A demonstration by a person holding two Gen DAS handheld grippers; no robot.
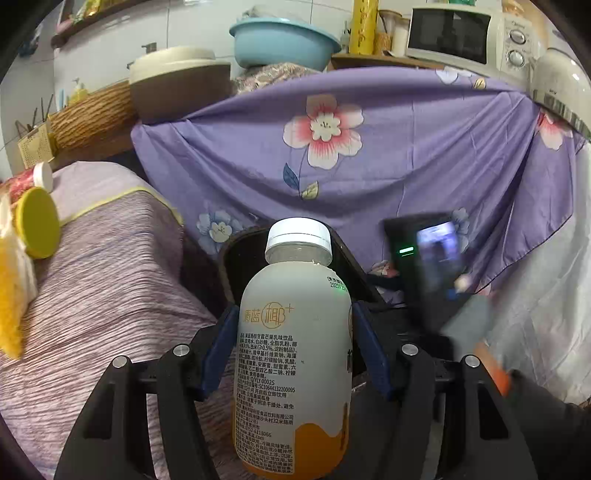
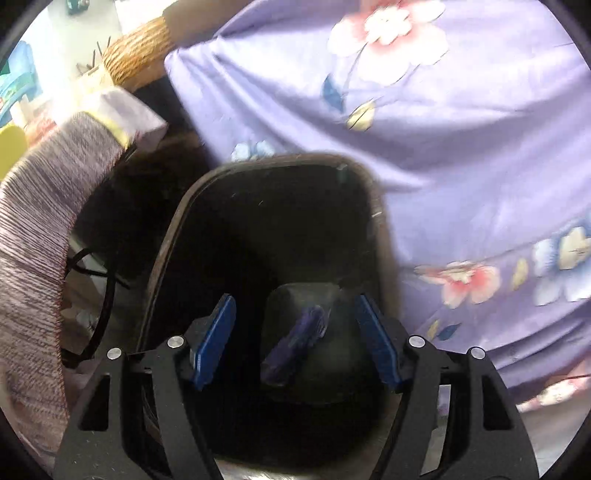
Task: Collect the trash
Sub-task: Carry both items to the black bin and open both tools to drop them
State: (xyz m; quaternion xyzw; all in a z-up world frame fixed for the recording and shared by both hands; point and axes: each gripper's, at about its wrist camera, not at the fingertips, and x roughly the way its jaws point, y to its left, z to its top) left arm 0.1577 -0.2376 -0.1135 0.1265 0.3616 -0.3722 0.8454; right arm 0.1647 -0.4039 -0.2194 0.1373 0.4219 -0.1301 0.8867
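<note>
Our right claw [image 2: 295, 339] hung spread over the bin [image 2: 177, 236], purple wrapper [image 2: 295, 343] below; the left claw [image 1: 293, 347] pinched the bottle [image 1: 291, 350] awaiting disposal.

back: white tiled wall [image 1: 110, 33] | shelf: microwave [image 1: 465, 35], blue basin [image 1: 280, 42] | middle: purple flowered cloth [image 1: 388, 166] draped over furniture | left: striped lilac cover [image 1: 103, 266] | light: soft, indoor
</note>
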